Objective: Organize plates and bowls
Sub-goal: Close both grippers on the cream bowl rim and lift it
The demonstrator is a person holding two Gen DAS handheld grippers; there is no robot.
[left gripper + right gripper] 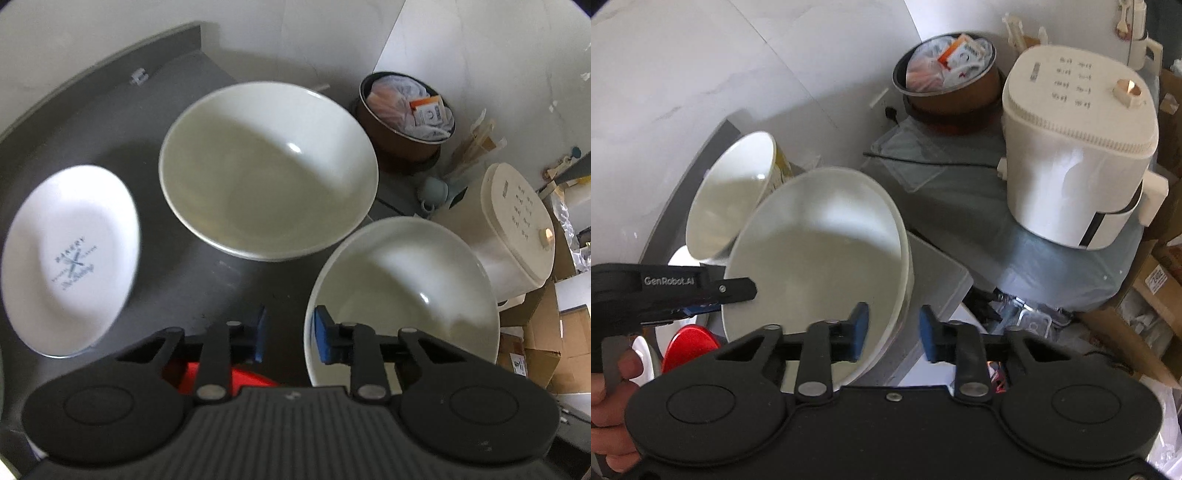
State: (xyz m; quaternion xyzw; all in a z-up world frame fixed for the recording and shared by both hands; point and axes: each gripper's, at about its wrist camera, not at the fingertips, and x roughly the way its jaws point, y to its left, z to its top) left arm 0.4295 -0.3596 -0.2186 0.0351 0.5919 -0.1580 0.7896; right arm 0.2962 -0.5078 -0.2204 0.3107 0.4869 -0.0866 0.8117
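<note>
Two large white bowls stand on the dark grey counter (207,280). The far bowl (266,170) sits at centre; it also shows in the right wrist view (731,199). The near bowl (402,295) is at the right edge; it also shows in the right wrist view (816,266). My left gripper (288,334) is open, its jaws astride the near bowl's left rim. My right gripper (894,330) is open, its jaws astride the same bowl's right rim. A white plate with blue print (70,258) lies at left. A red dish (689,347) lies lower left.
A brown pot (945,85) full of packets and a cream appliance (1075,155) stand behind the bowls on a grey cloth. Cardboard boxes (539,332) are below the counter's right edge. A white wall backs the counter.
</note>
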